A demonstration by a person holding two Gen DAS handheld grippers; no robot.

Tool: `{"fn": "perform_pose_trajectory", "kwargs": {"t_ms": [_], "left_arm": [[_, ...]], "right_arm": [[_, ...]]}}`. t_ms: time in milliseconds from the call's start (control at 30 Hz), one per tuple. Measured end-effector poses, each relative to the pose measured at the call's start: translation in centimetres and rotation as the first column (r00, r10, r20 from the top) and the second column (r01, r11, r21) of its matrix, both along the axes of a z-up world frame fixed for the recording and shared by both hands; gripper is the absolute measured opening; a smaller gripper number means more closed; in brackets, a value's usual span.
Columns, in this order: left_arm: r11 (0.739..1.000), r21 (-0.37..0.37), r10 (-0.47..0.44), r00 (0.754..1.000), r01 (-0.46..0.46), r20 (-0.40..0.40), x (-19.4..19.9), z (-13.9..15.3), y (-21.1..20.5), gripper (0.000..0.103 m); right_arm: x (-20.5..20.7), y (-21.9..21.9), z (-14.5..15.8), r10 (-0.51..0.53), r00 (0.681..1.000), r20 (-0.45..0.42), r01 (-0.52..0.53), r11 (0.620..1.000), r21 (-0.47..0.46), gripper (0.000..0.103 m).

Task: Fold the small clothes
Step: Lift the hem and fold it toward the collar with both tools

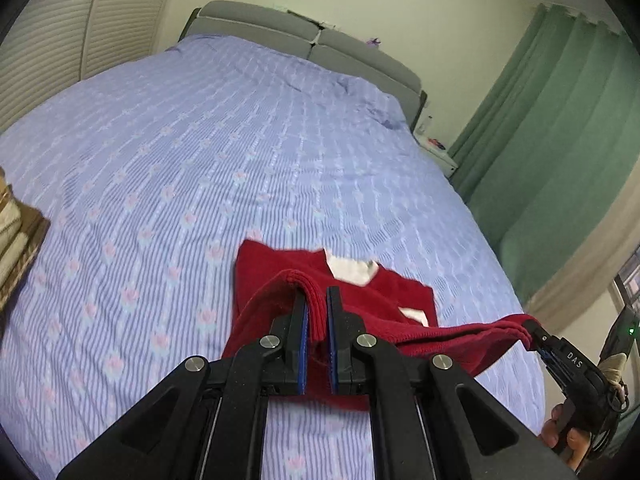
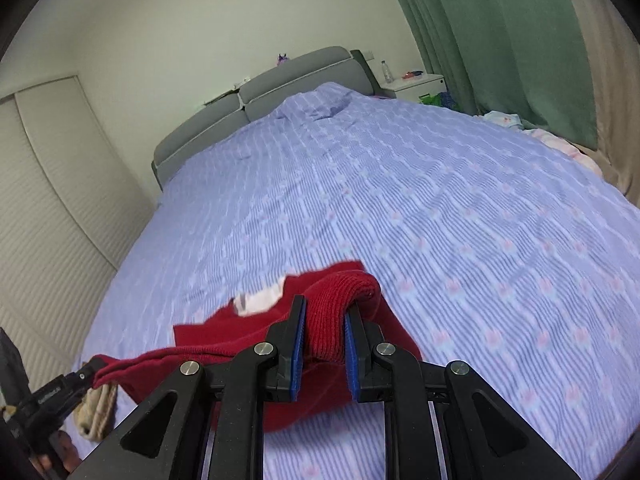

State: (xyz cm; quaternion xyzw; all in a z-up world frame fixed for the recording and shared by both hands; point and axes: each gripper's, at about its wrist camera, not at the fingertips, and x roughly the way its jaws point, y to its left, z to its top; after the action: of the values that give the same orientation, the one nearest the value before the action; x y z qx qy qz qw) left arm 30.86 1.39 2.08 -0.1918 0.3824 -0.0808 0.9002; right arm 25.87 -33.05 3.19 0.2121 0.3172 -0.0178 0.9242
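Observation:
A small red knit garment point(image 1: 360, 300) with white patches lies on the blue striped bed cover point(image 1: 200, 160), its near edge lifted off the bed. My left gripper point(image 1: 317, 296) is shut on one near corner of the garment. My right gripper point(image 2: 325, 312) is shut on the other near corner of the garment point(image 2: 240, 328). The red hem stretches taut between the two grippers. The right gripper also shows at the lower right of the left wrist view point(image 1: 534, 338), and the left gripper at the lower left of the right wrist view point(image 2: 86, 376).
A grey headboard point(image 1: 304, 36) stands at the far end of the bed. Green curtains point(image 1: 560, 140) hang on the right. A white bedside table point(image 2: 412, 84) stands by the headboard. Folded beige cloth point(image 1: 16, 240) lies at the bed's left edge. Light clothes point(image 2: 520, 124) lie at the bed's far right.

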Motion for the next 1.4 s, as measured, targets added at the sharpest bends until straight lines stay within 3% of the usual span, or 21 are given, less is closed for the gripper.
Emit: {"fn": "perform_pose_trajectory", "kwargs": {"t_ms": [233, 533, 667, 900, 1100, 1167, 1200, 1233, 1267, 1300, 1333, 1400], "left_arm": [[1.000, 0.012, 0.027, 0.995, -0.026, -0.099, 6.9, -2.7, 0.2, 0.010], [0.999, 0.009, 0.052, 0.977, -0.051, -0.208, 12.8, -7.9, 0.9, 0.010], [0.998, 0.013, 0.063, 0.968, -0.062, -0.244, 14.0, -9.7, 1.2, 0.010], [0.998, 0.054, 0.048, 0.969, -0.036, -0.242, 14.7, -10.8, 1.0, 0.012], [0.999, 0.047, 0.017, 0.969, -0.006, -0.247, 14.8, -10.3, 1.1, 0.014], [1.000, 0.015, 0.002, 0.967, 0.002, -0.255, 14.9, -9.8, 1.7, 0.018], [1.000, 0.002, 0.010, 0.968, -0.010, -0.251, 15.0, -9.4, 2.2, 0.027], [0.999, 0.019, 0.039, 0.969, -0.036, -0.242, 14.9, -9.0, 2.8, 0.059], [0.993, 0.079, 0.105, 0.972, -0.090, -0.213, 14.7, -8.3, 3.4, 0.072], [0.983, 0.124, 0.154, 0.974, -0.135, -0.165, 14.4, -7.5, 4.0, 0.074], [0.975, 0.166, 0.169, 0.978, -0.148, -0.119, 14.1, -6.6, 4.6, 0.074], [0.979, 0.186, 0.109, 0.985, -0.083, -0.134, 14.0, -6.0, 4.9, 0.074]], "right_arm": [[7.8, 0.0, -1.4, 0.009, 0.996, -0.090, -0.010, 1.000, -0.004, 0.018], [15.3, 0.5, -6.0, 0.016, 0.981, -0.195, -0.025, 0.999, -0.040, 0.018], [17.4, 0.4, -8.0, 0.006, 0.973, -0.231, -0.010, 1.000, -0.019, 0.018], [19.8, 1.1, -10.1, -0.006, 0.961, -0.276, -0.003, 0.999, -0.032, 0.018], [20.3, 1.3, -10.1, -0.021, 0.956, -0.294, 0.004, 0.998, -0.057, 0.021], [20.3, 1.9, -9.3, 0.001, 0.956, -0.294, -0.028, 0.996, -0.087, 0.027], [20.2, 1.9, -8.9, 0.006, 0.958, -0.287, -0.034, 0.995, -0.094, 0.033], [20.0, 2.0, -8.4, 0.008, 0.962, -0.274, -0.039, 0.993, -0.107, 0.038], [19.5, 2.0, -7.5, -0.012, 0.969, -0.248, -0.025, 0.989, -0.145, 0.050], [19.3, 2.0, -7.0, -0.027, 0.973, -0.231, -0.013, 0.985, -0.169, 0.060], [18.9, 2.0, -6.3, -0.049, 0.978, -0.204, 0.006, 0.979, -0.206, 0.062], [18.2, 2.0, -5.0, -0.066, 0.982, -0.179, 0.019, 0.967, -0.254, 0.062]]}}
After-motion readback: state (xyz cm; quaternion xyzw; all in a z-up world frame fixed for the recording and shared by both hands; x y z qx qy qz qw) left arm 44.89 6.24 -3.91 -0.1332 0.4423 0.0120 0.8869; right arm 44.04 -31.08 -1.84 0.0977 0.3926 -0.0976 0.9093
